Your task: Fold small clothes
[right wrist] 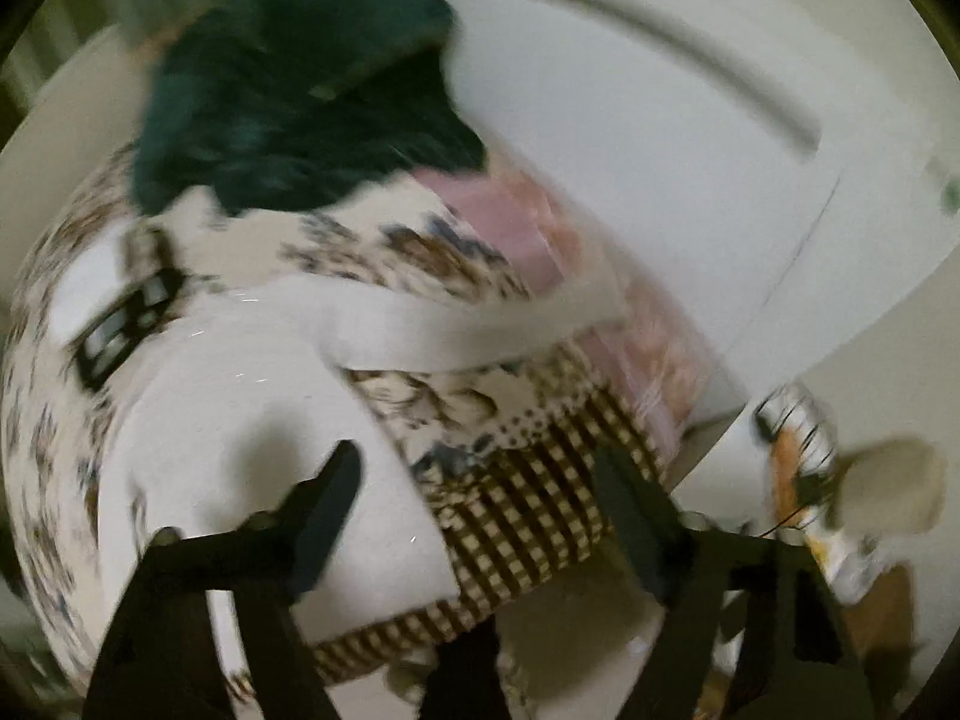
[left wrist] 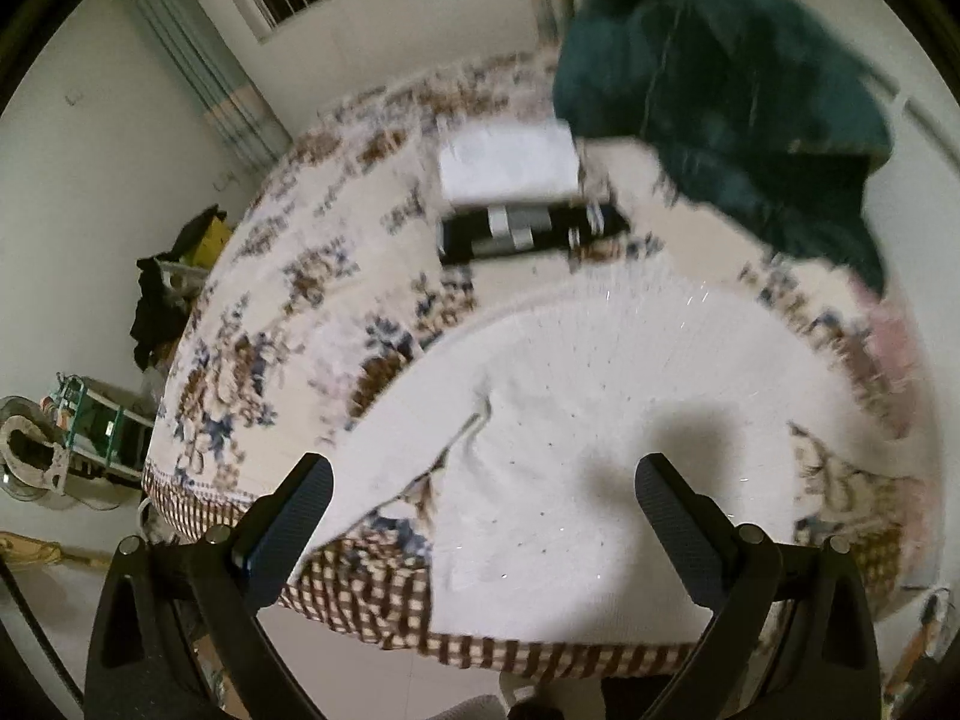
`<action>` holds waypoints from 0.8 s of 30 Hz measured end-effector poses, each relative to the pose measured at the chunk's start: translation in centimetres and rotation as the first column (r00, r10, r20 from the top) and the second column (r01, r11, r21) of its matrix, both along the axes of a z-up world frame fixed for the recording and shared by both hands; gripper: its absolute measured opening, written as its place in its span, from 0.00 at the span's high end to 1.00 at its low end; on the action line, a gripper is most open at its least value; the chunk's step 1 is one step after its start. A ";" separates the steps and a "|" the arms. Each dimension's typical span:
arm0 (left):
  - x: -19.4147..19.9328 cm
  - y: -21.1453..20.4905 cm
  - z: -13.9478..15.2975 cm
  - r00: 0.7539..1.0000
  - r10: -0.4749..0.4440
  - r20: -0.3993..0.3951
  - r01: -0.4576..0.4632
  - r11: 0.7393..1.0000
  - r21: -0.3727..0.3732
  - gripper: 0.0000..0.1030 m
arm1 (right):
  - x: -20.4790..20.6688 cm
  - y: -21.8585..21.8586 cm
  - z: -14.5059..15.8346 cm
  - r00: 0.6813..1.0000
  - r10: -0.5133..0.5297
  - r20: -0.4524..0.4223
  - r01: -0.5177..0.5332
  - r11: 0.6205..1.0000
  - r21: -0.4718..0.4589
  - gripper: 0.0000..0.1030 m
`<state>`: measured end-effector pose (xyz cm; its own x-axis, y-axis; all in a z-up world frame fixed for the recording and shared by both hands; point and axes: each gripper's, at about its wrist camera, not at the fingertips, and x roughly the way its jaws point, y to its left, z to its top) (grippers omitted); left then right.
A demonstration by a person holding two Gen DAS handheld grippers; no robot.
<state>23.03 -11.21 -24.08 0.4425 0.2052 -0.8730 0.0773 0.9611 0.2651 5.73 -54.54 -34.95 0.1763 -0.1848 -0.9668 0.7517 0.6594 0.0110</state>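
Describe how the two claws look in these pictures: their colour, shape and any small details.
The left claw is matte black plastic with two blunt, tapering fingers faced with ribbed pads. Silver screw heads sit at the finger bases, and a blue edge shows on one finger. The right claw looks the same black, but blur hides its details.

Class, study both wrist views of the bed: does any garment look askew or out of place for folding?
Yes. The white sweater lies spread on the bed, but one sleeve stretches sideways past the bed edge, so it is not squared up. The dark green garment sits in a crumpled heap behind, unfolded. Both grippers are open and hold nothing.
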 end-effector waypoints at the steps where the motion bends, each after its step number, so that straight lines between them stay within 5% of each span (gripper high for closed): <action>1: 1.0 -1.1 -2.3 1.000 0.005 -0.027 -0.005 1.000 0.017 0.00 | 0.0 -1.9 -2.5 0.999 -0.038 -0.007 0.038 0.999 0.030 0.29; 4: 3.6 -3.8 -9.1 0.992 0.017 -0.122 -0.011 0.999 0.050 0.00 | -0.2 -10.0 -10.8 0.978 -0.206 -0.043 0.209 0.970 0.120 0.29; 10: 7.7 -8.2 -20.2 0.968 0.014 -0.250 0.010 0.995 0.096 0.00 | 0.0 -22.0 -21.9 0.901 -0.423 -0.094 0.433 0.891 0.139 0.29; 17: 11.7 -11.1 -28.2 0.958 0.049 -0.284 -0.020 0.994 0.103 0.00 | -1.8 -30.6 -32.4 0.775 -0.622 -0.108 0.629 0.747 0.215 0.29; 20: 13.1 -11.5 -30.2 0.953 0.072 -0.294 -0.039 0.993 0.115 0.00 | -1.2 -30.8 -33.6 0.751 -0.657 -0.059 0.656 0.732 0.184 0.29; 22: 13.4 -10.9 -30.5 0.952 0.086 -0.294 -0.056 0.992 0.110 0.00 | -0.1 -30.0 -32.8 0.783 -0.622 0.016 0.615 0.778 0.126 0.56; 23: 13.6 -10.7 -30.5 0.953 0.090 -0.289 -0.062 0.993 0.105 0.00 | 0.5 -29.7 -32.6 0.805 -0.594 0.015 0.588 0.801 0.113 0.91; 24: 13.8 -10.5 -30.4 0.954 0.095 -0.284 -0.068 0.992 0.102 0.00 | 1.1 -29.3 -32.3 0.820 -0.572 0.025 0.566 0.817 0.106 0.90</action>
